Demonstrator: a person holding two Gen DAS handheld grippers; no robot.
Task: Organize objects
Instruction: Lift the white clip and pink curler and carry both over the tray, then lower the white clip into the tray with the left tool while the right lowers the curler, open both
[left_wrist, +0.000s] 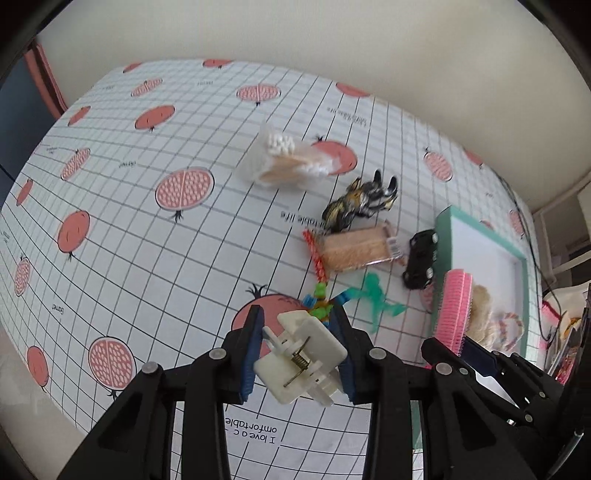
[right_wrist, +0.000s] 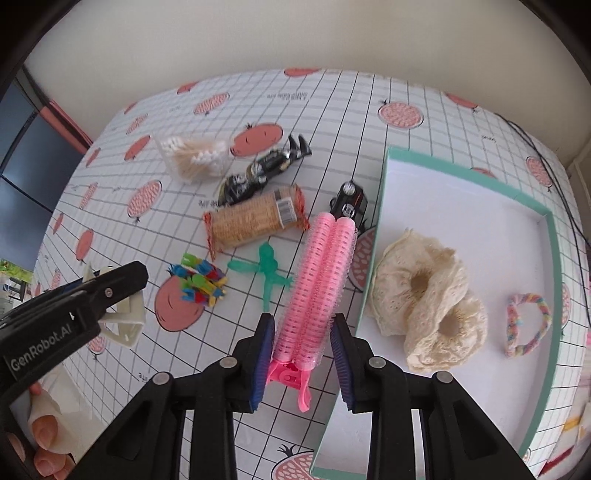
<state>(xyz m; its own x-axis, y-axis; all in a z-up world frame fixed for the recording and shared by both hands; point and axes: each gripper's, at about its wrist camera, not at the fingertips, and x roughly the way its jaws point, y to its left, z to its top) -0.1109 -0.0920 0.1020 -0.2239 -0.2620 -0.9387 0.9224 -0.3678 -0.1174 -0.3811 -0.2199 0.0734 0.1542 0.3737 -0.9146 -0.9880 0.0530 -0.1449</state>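
Note:
My left gripper (left_wrist: 297, 314) is shut on a white plastic spring clip (left_wrist: 301, 363), which sits tilted between the blue pads above the tablecloth. In the right wrist view, the left gripper (right_wrist: 110, 284) and its white clip (right_wrist: 125, 321) show at the left. My right gripper (right_wrist: 303, 319) is shut on a pink hair roller clip (right_wrist: 317, 288), held beside the left wall of a teal-rimmed white box (right_wrist: 550, 236). The pink roller (left_wrist: 454, 306) and the box (left_wrist: 443, 236) also appear at the right of the left wrist view. Inside the box lie a cream lace piece (right_wrist: 424, 295) and a pastel braided hair tie (right_wrist: 528, 321).
On the pomegranate-print tablecloth (right_wrist: 332, 110) lie a cotton swab pack (right_wrist: 195, 158), a black-gold toy figure (right_wrist: 258, 173), a cracker pack (right_wrist: 255, 221), a black toy car (right_wrist: 349, 203), a green figure (right_wrist: 269, 273) and a bundle of small coloured clips (right_wrist: 201, 282). A person's fingers (right_wrist: 44, 435) show bottom left.

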